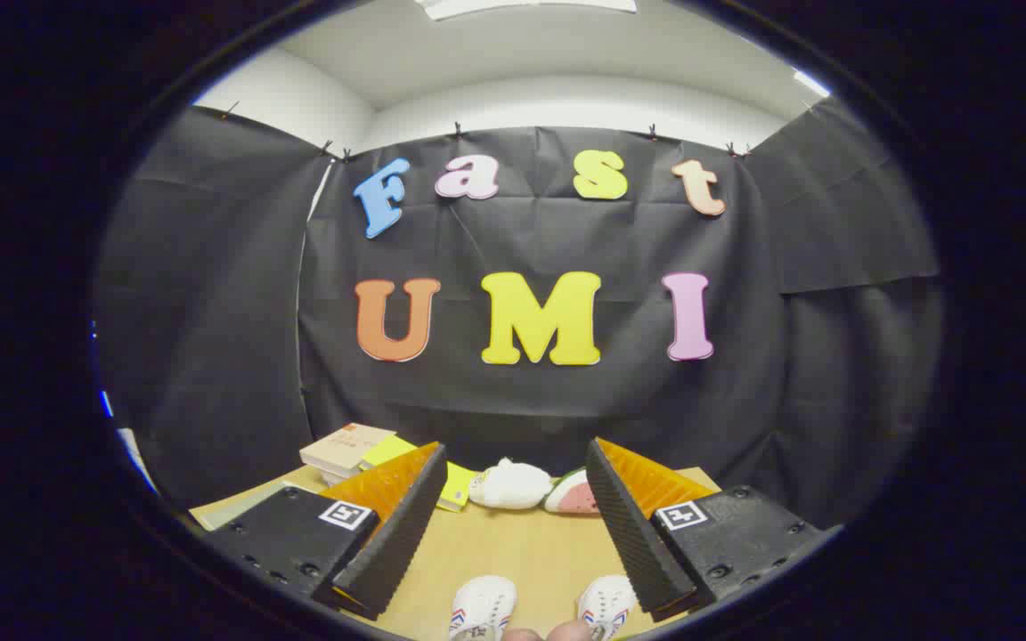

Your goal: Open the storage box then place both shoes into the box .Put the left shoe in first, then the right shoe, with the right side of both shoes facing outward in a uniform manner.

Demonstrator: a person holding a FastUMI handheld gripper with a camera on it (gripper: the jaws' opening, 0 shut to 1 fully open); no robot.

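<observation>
- Between the two fingers, low on the wooden tabletop (522, 552), stand the toes of two white shoes: one nearer the left finger (482, 607), the other nearer the right finger (606, 605). Both carry small red-and-blue chevron marks. Which is the left shoe and which the right cannot be told from the toes alone.
- Gripper (513, 525): fingers spread wide, released, nothing between them but bare table. They touch neither shoe.
- Just below the shoes, a bit of a person's fingertips (547, 633) shows; whether they touch the shoes cannot be told.
- Beyond the fingers, against the black cloth wall: a white plush toy (509, 485) lying beside a watermelon-slice toy (572, 494), the two apparently touching.
- Further to the left finger's side: a stack of books (346, 450), with yellow notepads (388, 451) just beside it and partly hidden by the finger.
- Storage box: I can point to nothing that is clearly it, so its lid state is unrecorded.
- Judgement on progress: task looks to be at or near its start. Both shoes sit out on the table, none boxed. Opening the box, left shoe in, then right shoe in with matching orientation all appear still to do.
</observation>
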